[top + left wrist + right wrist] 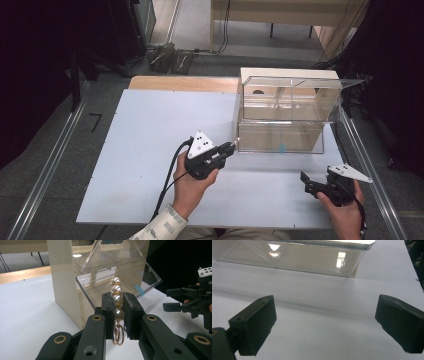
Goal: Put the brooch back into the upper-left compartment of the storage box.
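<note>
Holding a pearl string (117, 300) in my left gripper (117, 312), I have the jaws closed on it near its lower end: two pearls sit between the pads, more stand up above them, and a gold clasp (118, 333) hangs below. In the high view that gripper (227, 149) is at the near left corner of the clear box (280, 107), just beside the lower drawer (147, 280), which looks pulled out and tilted towards me.

My right gripper (324, 322) hovers over the white table (150, 150), jaws spread wide with nothing between them, well apart from the box front.

I judge this the carrying step, with the pearls about to go into the drawer. Next I should lift the string over the drawer's front lip, lower it inside, then ease the jaws apart. The clasp could snag on that lip, so I want clearance first.
</note>
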### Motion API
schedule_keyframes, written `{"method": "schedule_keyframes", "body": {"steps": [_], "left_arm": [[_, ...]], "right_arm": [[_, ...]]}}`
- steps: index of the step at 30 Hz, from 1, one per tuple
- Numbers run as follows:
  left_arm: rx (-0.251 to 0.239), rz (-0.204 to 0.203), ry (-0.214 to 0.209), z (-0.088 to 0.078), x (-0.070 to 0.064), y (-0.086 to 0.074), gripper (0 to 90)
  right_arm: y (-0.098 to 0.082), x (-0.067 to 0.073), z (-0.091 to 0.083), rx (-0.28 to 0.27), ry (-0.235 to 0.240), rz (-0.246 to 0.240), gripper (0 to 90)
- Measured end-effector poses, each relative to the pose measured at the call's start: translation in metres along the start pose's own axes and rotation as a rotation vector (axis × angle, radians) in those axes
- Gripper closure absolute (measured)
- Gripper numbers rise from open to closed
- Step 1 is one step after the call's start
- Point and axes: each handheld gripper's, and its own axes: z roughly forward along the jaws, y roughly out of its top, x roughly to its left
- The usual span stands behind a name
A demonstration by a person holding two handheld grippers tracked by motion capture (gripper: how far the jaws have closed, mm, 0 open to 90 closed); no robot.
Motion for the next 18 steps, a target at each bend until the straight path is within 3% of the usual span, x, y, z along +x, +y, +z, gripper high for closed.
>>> {"method": "schedule_keyframes", "body": {"steps": [18], "left_arm": [[-0.02, 0.0, -0.014, 0.0051, -0.0014, 0.008, 80.5]], "right_arm": [[-0.0001, -0.0005, -0.0001, -0.003, 0.0, 0.0, 2.1]]}}
